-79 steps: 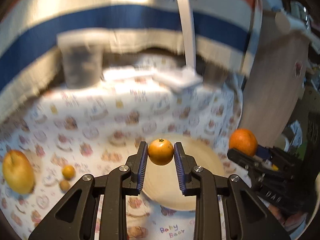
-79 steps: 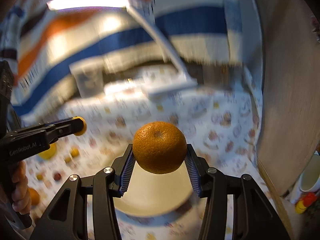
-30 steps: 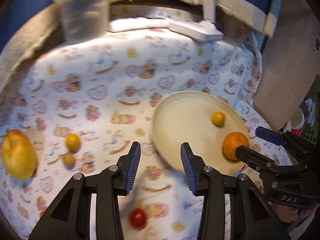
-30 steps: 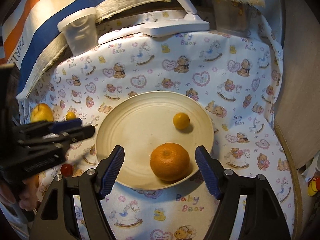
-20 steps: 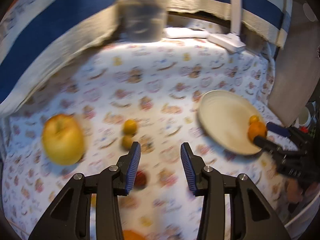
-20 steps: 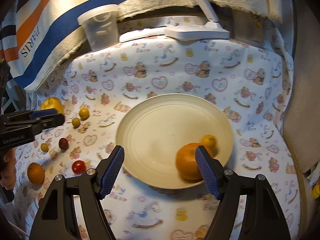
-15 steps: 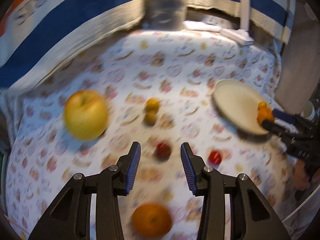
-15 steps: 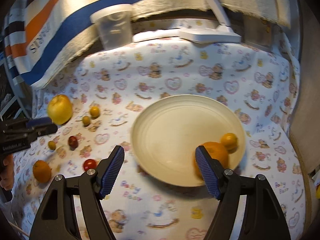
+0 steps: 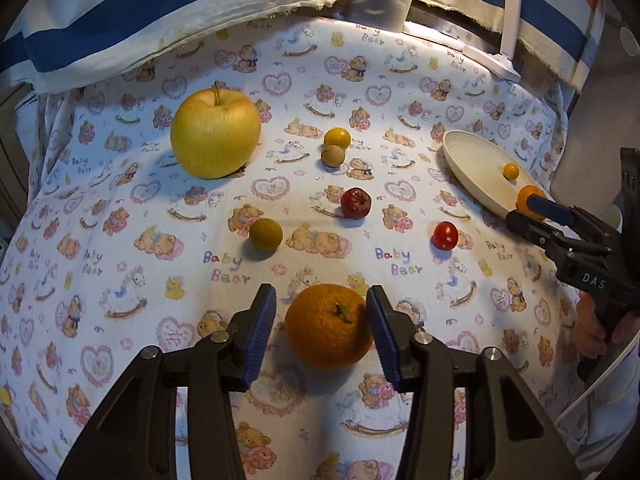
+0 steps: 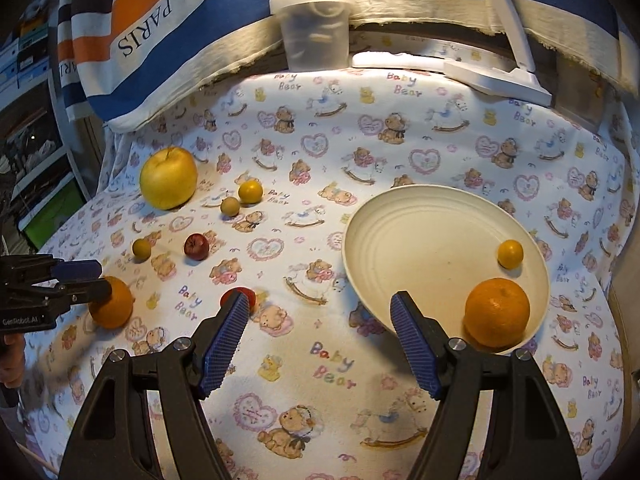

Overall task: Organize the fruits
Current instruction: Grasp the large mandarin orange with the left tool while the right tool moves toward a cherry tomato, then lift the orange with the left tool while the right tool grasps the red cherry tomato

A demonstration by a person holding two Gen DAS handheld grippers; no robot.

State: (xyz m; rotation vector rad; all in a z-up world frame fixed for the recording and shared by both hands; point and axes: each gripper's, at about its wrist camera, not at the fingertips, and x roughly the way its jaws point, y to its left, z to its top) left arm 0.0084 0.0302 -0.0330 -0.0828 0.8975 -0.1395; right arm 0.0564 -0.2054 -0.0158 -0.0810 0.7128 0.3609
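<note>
Here, the left gripper [image 9: 322, 326] is straddling an orange [image 9: 328, 326] lying near on the cloth [image 9: 120, 240] — jaws apart, pads just beside the fruit, not pressing. The right gripper [image 10: 320, 334] is hanging wide open near the plate [image 10: 400, 240], which is holding a second orange [image 10: 497, 312] and a small yellow fruit [image 10: 510, 253]. An apple [image 9: 215, 135] is sitting far left.

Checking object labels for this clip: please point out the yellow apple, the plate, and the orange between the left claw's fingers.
yellow apple [image 9: 215, 136], left wrist view, middle of its front skin.
plate [image 10: 420, 240], right wrist view, bare inner floor.
orange [image 9: 328, 326], left wrist view, centre of its top, beside the stem.
</note>
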